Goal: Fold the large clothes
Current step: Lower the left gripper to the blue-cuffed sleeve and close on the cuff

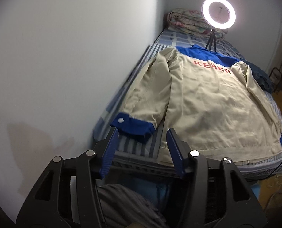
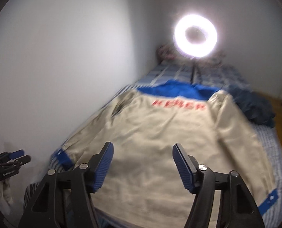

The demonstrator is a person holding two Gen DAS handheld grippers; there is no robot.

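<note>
Beige jacket point(image 1: 207, 102) laid flat, back side up, on bed point(image 1: 160, 38) with blue checked and striped sheet. Blue yoke at far end; red lettering across upper back. Both sleeves extended along body sides, each ending in blue cuff point(image 1: 133, 127) with pale button. Hem nearest to cameras, at near edge of bed.

Left gripper point(image 1: 142, 134): partly open, nothing between blue ribbed pads. Positioned above near edge of bed, between blue cuff and jacket hem corner; no contact with fabric visible.

Right gripper point(image 2: 142, 148): partly open, nothing held. Positioned over lower middle of jacket back; contact with cloth not determinable because of blur. Left gripper also visible at far left edge of right wrist view, beside wall.

Lit ring light point(image 1: 218, 13) on small tripod standing on bed beyond collar. Folded floral quilt point(image 1: 186, 22) at head of bed, against wall point(image 1: 74, 57). Dark blue garment point(image 1: 260, 76) bunched beside right sleeve at bed edge.
</note>
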